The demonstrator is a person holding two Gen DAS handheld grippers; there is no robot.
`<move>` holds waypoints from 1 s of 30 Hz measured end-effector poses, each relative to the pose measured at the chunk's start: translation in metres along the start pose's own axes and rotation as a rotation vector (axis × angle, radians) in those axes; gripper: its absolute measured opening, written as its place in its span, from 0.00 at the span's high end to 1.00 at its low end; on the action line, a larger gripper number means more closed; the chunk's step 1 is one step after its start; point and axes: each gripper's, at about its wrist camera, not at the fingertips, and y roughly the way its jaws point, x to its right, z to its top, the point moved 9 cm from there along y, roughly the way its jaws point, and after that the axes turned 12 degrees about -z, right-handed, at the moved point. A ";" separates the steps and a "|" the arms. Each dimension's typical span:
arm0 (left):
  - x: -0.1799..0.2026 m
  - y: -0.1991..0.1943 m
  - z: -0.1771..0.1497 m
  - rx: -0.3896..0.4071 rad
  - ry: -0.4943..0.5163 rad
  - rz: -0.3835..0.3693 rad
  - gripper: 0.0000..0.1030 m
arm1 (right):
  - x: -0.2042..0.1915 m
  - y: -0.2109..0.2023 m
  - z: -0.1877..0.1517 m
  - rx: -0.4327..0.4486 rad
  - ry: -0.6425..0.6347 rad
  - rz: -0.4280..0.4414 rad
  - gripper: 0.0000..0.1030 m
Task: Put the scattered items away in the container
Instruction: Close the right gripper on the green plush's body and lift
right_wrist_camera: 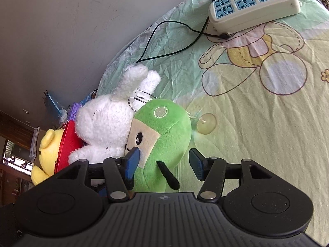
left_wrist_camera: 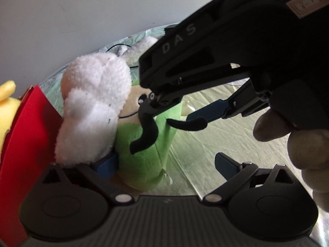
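Observation:
A green plush (right_wrist_camera: 164,127) with a cream face and black limbs stands on the sheet, leaning on a white plush rabbit (right_wrist_camera: 107,123). The rabbit rests against the red container (right_wrist_camera: 67,142), and a yellow plush (right_wrist_camera: 47,144) shows behind the container's wall. My right gripper (right_wrist_camera: 164,164) is open around the green plush; its left pad lies by the face and its right pad stands apart. In the left wrist view, my left gripper (left_wrist_camera: 166,164) is open wide with the green plush (left_wrist_camera: 144,160) between its fingers. There the white rabbit (left_wrist_camera: 92,107) covers the left finger beside the red container (left_wrist_camera: 26,144), and the right gripper (left_wrist_camera: 174,107) reaches in from above.
A cream power strip (right_wrist_camera: 253,2) with blue sockets lies at the far right, with a black cable (right_wrist_camera: 170,49) looping across the cartoon-print sheet (right_wrist_camera: 257,133). A clear suction cup (right_wrist_camera: 205,123) sits by the green plush. A grey wall (right_wrist_camera: 72,30) bounds the left. A person's fingers (left_wrist_camera: 304,144) hold the right gripper.

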 end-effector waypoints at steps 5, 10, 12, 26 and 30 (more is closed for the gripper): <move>-0.009 0.002 0.002 -0.014 -0.028 -0.017 0.04 | -0.005 0.010 0.002 -0.042 0.022 0.070 0.46; -0.002 -0.004 0.005 -0.018 -0.030 -0.066 0.05 | -0.002 0.005 -0.001 -0.041 0.034 0.091 0.54; 0.005 -0.009 0.004 -0.032 -0.032 -0.118 0.06 | 0.002 0.000 -0.003 -0.037 0.041 0.088 0.55; 0.058 -0.053 -0.013 -0.055 0.053 -0.429 0.06 | 0.052 -0.054 -0.037 -0.044 0.076 0.006 0.55; 0.052 -0.046 -0.009 -0.058 0.037 -0.397 0.06 | 0.054 -0.057 -0.039 -0.043 0.085 0.006 0.54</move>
